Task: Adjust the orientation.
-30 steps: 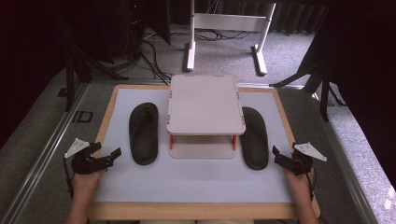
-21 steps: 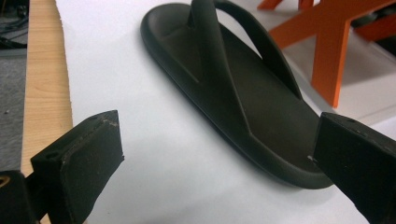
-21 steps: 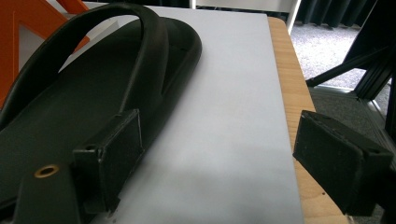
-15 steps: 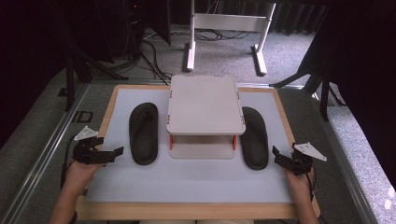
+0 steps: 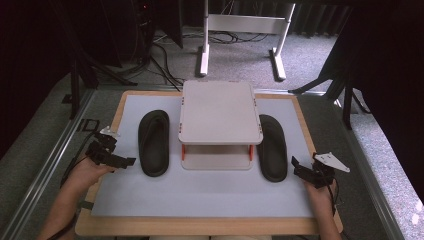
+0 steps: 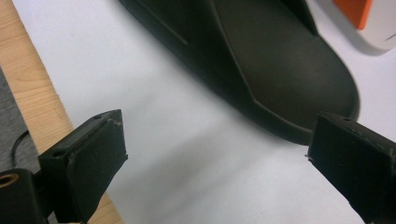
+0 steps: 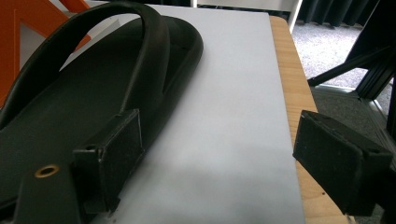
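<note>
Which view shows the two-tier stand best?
The high view: the whole grey stand, both tiers and orange posts, sits between the two sandals. The left gripper view catches one corner; the right gripper view an orange sliver.

Grey carpet [image 5: 235, 55] covers the floor around a wooden-edged table [image 5: 200, 226] topped with a pale grey mat [image 5: 200, 192]. Beyond the table's far edge stands a white metal frame [image 5: 240, 30] on two long feet, with dark cables [image 5: 160, 57] trailing across the carpet beside it. Black curtains [image 5: 30, 60] close off the left side and the right, leaving those parts deep in shadow. Black stand legs [image 5: 345, 85] rest on the carpet at the far right. A metal rail [image 5: 55, 155] runs along the floor to the left of the table. Light falls softly from above onto the mat.
</note>
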Available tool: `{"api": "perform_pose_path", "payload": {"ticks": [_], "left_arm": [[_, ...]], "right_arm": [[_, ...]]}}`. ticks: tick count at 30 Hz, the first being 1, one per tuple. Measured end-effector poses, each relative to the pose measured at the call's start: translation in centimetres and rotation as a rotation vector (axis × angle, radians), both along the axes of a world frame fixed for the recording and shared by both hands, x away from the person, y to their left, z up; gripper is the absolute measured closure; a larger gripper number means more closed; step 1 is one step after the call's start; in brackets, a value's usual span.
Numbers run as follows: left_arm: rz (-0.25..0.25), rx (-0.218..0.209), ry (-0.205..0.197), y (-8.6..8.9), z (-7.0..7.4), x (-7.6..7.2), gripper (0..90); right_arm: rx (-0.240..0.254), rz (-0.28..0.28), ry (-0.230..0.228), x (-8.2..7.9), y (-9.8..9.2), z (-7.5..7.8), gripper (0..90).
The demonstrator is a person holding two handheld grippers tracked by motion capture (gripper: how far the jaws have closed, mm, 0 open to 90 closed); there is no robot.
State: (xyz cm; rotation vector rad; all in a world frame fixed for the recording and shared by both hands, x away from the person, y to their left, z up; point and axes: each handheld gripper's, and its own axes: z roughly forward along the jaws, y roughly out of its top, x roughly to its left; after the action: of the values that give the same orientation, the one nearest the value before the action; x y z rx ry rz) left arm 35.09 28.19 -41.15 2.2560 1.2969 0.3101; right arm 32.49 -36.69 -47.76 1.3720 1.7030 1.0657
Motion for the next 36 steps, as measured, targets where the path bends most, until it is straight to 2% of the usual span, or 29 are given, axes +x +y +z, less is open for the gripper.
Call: {"api": "perform_pose_path", "payload": {"ticks": [5,6,9,12,19,22,25,31,35,36], "left_arm": [[-0.01,0.042,0.037,-0.4,0.2,0.9,3.9],[-0.02,0.053,0.069,-0.6,0.1,1.4,3.9],[-0.027,0.084,0.103,-0.9,0.1,2.1,3.9],[-0.023,0.102,0.118,-1.3,0.4,2.8,3.9],[-0.016,0.098,0.125,-2.6,1.1,4.4,3.9],[-0.014,0.116,0.14,-3.4,1.2,5.4,4.0],[-0.015,0.119,0.145,-3.9,1.2,5.9,8.2],[0.033,0.074,0.151,-4.6,1.3,7.4,13.8],[0.059,0.083,0.173,-4.8,1.0,8.4,14.5],[0.08,0.072,0.197,-4.8,0.8,8.9,14.6]], "right_arm": [[0.003,0.005,0.0,0.0,0.0,0.0,17.3],[0.003,0.003,0.0,0.0,0.0,0.0,17.3],[0.002,0.004,0.0,0.0,0.0,0.0,17.3],[0.0,0.007,0.0,0.0,0.0,0.0,17.3],[0.003,0.008,0.003,0.0,-0.1,0.0,17.2],[-0.004,0.011,0.003,0.0,0.0,0.0,17.2],[-0.003,0.009,0.003,0.0,0.0,0.0,17.2],[0.004,0.011,0.002,0.0,0.0,0.0,17.2],[0.003,0.013,0.001,0.0,0.0,0.0,17.2],[0.004,0.011,0.001,0.0,0.0,0.0,17.2]]}}
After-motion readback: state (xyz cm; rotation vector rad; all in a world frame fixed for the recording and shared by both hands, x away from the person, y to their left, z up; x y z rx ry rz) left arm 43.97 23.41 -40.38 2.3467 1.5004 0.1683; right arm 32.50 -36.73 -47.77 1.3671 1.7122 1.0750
